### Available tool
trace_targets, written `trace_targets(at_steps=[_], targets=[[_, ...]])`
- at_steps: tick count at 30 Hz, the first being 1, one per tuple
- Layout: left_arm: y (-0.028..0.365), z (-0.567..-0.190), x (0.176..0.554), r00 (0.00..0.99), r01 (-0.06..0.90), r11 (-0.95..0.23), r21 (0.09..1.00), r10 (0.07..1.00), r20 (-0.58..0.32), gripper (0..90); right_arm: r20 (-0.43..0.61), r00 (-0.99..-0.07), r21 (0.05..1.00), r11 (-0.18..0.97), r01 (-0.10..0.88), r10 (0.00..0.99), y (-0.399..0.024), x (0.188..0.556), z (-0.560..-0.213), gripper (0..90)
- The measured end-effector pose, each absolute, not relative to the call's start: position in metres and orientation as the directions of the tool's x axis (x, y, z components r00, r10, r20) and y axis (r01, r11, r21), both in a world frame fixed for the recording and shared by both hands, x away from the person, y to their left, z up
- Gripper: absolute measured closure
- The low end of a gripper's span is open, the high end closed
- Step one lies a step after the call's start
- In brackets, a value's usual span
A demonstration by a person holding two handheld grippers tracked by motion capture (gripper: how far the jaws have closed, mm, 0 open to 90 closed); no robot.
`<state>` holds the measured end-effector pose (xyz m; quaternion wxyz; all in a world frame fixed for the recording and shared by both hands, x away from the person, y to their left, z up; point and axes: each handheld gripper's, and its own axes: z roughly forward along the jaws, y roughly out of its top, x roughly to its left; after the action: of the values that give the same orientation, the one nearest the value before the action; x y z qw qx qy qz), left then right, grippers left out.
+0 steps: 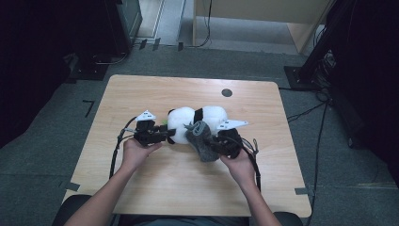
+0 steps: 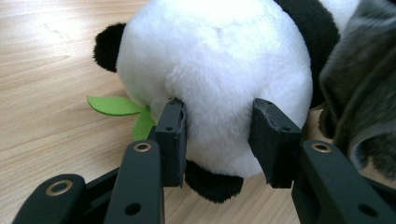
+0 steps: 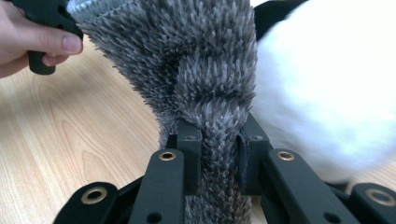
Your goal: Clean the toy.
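From the high view, a plush black-and-white panda toy (image 1: 197, 121) lies mid-tabletop (image 1: 141, 94), the left gripper (image 1: 162, 135) at its head, the right gripper (image 1: 214, 143) pinching a shaggy grey cloth (image 1: 201, 139) beside it. Along the left gripper view, both jaws squeeze the white head; hold it steady. Along the right gripper view, narrow jaws clamp a cloth fold; wipe with gentle strokes, I judge.

Wooden table (image 1: 155, 94) with a dark round spot (image 1: 227, 92) (possibly a grommet), grey carpet (image 1: 56, 122) around.
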<state>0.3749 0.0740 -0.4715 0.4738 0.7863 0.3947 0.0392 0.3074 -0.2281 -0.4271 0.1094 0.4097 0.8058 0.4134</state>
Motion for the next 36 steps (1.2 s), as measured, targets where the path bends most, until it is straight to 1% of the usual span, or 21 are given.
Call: trace_targets(at_steps=[7, 14, 21, 25, 31, 36], targets=[[0.074, -0.471, 0.375, 0.685, 0.584, -0.239, 0.775, 0.658, -0.313, 58.2, 0.179, -0.579, 0.771, 0.252, 0.585, 0.796, -0.262, 0.304, -0.415, 75.6], [0.073, -0.472, 0.375, 0.686, 0.581, -0.235, 0.779, 0.656, -0.314, 58.2, 0.275, -0.533, 0.738, 0.179, 0.650, 0.800, -0.287, 0.317, -0.432, 75.0], [0.073, -0.472, 0.375, 0.687, 0.583, -0.239, 0.777, 0.656, -0.314, 58.3, 0.324, -0.495, 0.678, 0.167, 0.715, 0.806, -0.295, 0.322, -0.449, 75.1], [0.073, -0.472, 0.375, 0.686, 0.583, -0.238, 0.777, 0.656, -0.315, 58.3, 0.316, -0.482, 0.645, 0.188, 0.740, 0.817, -0.296, 0.324, -0.457, 75.1], [0.073, -0.472, 0.376, 0.687, 0.583, -0.238, 0.777, 0.656, -0.314, 58.2, 0.347, -0.456, 0.598, 0.182, 0.780, 0.819, -0.301, 0.328, -0.469, 75.1], [0.074, -0.472, 0.376, 0.687, 0.583, -0.237, 0.777, 0.655, -0.315, 58.1, 0.378, -0.437, 0.584, 0.156, 0.797, 0.817, -0.307, 0.328, -0.468, 75.8]])
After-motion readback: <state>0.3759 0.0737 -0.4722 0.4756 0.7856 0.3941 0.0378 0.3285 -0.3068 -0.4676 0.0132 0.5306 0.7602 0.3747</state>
